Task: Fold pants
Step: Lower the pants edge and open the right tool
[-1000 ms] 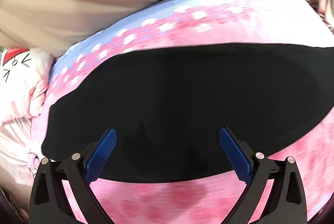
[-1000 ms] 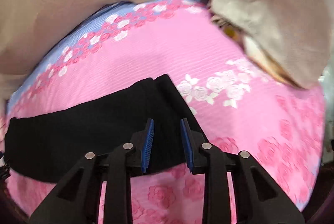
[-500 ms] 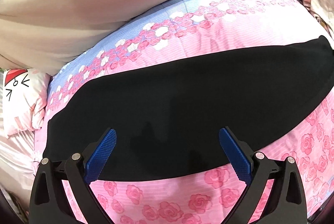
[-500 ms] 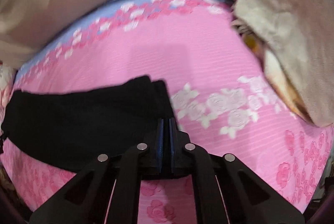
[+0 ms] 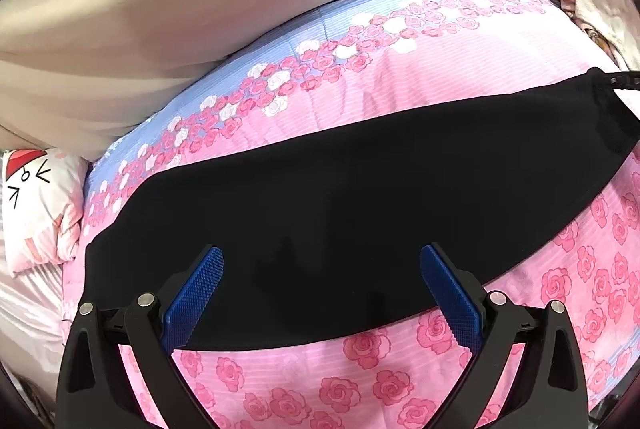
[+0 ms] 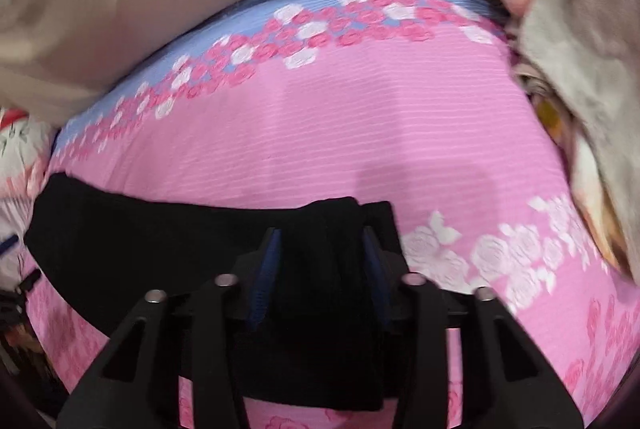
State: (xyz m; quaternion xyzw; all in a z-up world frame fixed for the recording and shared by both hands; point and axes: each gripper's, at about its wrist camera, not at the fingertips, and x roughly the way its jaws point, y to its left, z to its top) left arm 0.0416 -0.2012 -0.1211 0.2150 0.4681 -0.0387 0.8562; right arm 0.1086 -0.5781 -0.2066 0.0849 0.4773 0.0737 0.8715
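The black pants (image 5: pixel 360 197) lie stretched left to right on the pink rose bedspread (image 5: pixel 400 381). My left gripper (image 5: pixel 320 289) is open and empty, its blue pads above the near edge of the pants. In the right wrist view the pants (image 6: pixel 140 249) run off to the left. My right gripper (image 6: pixel 320 265) holds a bunched fold of the right end between its blue pads (image 6: pixel 266 269) and lifts it off the bed. The far right tip of the pants (image 5: pixel 600 85) is raised in the left view.
A beige curtain (image 5: pixel 200 9) hangs behind the bed. A white pillow with a cartoon face (image 5: pixel 36 201) lies at the left. A crumpled beige blanket (image 6: pixel 580 69) is piled at the right edge of the bed.
My right gripper closed on the right end of the pants, then lifted it; the pads now stand wider with bunched cloth between them. The left gripper stayed open in place.
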